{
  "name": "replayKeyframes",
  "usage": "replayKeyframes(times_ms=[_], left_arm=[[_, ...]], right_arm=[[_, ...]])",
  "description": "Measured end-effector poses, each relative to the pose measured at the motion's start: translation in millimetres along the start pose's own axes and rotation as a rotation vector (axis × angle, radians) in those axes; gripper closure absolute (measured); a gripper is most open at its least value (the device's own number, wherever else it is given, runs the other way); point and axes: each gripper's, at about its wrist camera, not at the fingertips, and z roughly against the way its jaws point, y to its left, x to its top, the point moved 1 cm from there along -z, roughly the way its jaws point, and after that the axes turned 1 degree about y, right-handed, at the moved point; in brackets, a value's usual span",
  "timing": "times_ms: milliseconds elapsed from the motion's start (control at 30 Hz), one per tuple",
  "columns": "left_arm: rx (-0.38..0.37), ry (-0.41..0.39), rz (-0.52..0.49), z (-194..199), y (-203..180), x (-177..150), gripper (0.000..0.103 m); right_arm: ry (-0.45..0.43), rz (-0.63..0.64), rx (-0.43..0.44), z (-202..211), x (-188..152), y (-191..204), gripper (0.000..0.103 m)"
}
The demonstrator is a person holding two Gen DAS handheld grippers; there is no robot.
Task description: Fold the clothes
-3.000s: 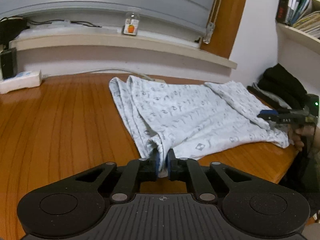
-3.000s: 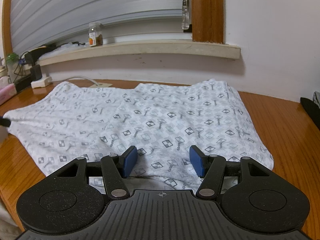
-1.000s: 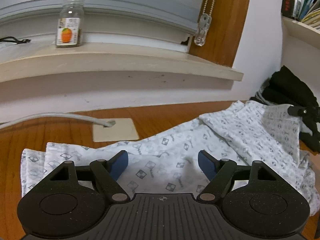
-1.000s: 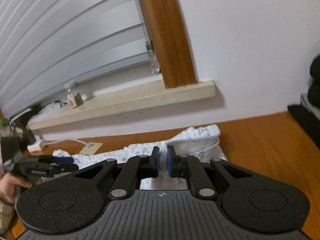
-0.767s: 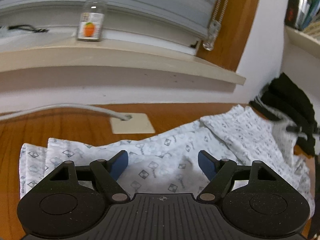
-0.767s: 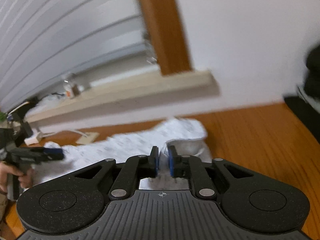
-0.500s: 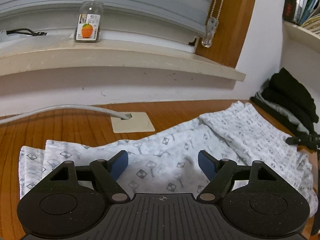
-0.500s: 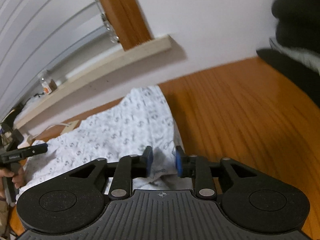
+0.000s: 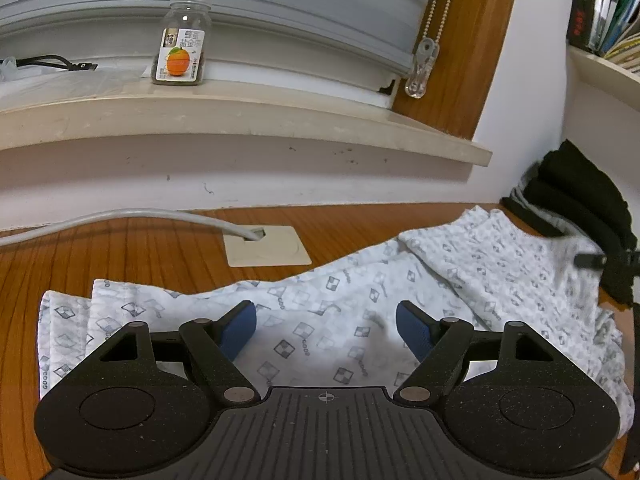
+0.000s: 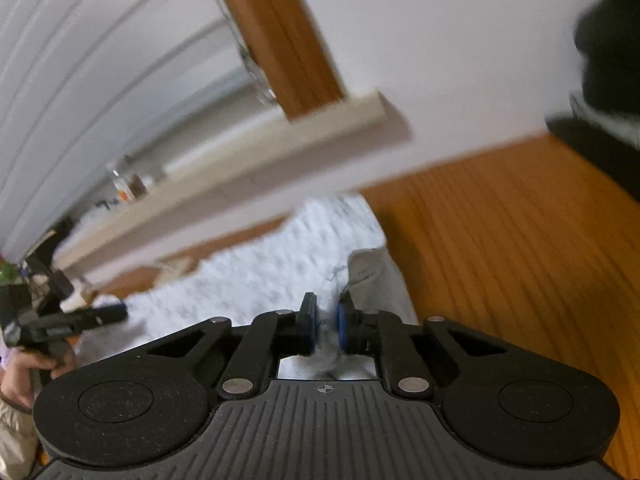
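Note:
A white garment with a small grey diamond print (image 9: 340, 312) lies folded on the wooden table (image 9: 140, 252). My left gripper (image 9: 326, 326) is open and empty, low over the garment's near left part. My right gripper (image 10: 325, 322) is shut on the garment's right edge (image 10: 368, 272), with cloth between the pads. That view is blurred and tilted. The garment (image 10: 260, 276) spreads to the left there, and the left gripper (image 10: 80, 318) shows at its far end. The right gripper (image 9: 592, 260) shows blurred at the garment's right end in the left wrist view.
A pile of black clothes (image 9: 580, 200) sits at the table's right end against the wall. A grey cable (image 9: 120, 218) runs into a beige plate (image 9: 266, 246) on the table. A jar (image 9: 182, 56) stands on the window sill (image 9: 240, 114). Books fill a shelf (image 9: 600, 4) at upper right.
My left gripper let go of the garment and opened, then stayed still. My right gripper closed on the right edge, loosened briefly, and is shut on it again, tilting and moving fast.

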Motion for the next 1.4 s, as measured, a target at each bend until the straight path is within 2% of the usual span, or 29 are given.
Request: replayKeyframes(times_ms=[200, 333, 467, 567, 633, 767, 900, 1033, 1167, 1233, 1400], left_arm=[[-0.001, -0.011, 0.011, 1.3, 1.8, 0.1, 0.023], [0.004, -0.071, 0.088, 13.3, 10.6, 3.1, 0.023], [-0.019, -0.133, 0.199, 32.3, 25.5, 9.1, 0.023], [-0.031, -0.104, 0.226, 33.8, 31.4, 8.1, 0.017], [-0.039, -0.085, 0.244, 34.9, 35.4, 7.4, 0.014], [-0.055, -0.046, 0.28, 37.0, 43.3, 6.1, 0.014], [-0.058, -0.018, 0.31, 33.7, 50.5, 4.8, 0.014], [-0.061, -0.006, 0.351, 33.0, 58.8, 2.8, 0.02], [-0.064, 0.006, 0.393, 32.4, 67.1, 0.8, 0.021], [-0.066, 0.012, 0.414, 32.1, 71.3, -0.2, 0.023], [-0.07, 0.027, 0.465, 31.3, 81.6, -2.6, 0.035]], right_arm=[[-0.017, 0.077, 0.085, -17.4, 20.0, 52.6, 0.092], [-0.005, 0.16, 0.144, -37.9, 20.0, 102.7, 0.093], [0.028, 0.253, 0.247, -44.9, -10.3, 171.6, 0.093], [0.058, 0.334, 0.332, -48.0, -44.7, 220.9, 0.093], [0.08, 0.377, 0.357, -51.7, -66.4, 241.8, 0.093], [0.123, 0.446, 0.342, -63.9, -90.5, 257.0, 0.093], [0.121, 0.486, 0.321, -65.6, -95.0, 263.6, 0.093], [0.077, 0.483, 0.31, -54.3, -92.2, 260.3, 0.093], [0.032, 0.481, 0.293, -51.9, -92.6, 260.8, 0.093], [0.023, 0.499, 0.281, -50.5, -96.0, 261.4, 0.093], [0.001, 0.555, 0.247, -46.0, -107.4, 262.5, 0.092]])
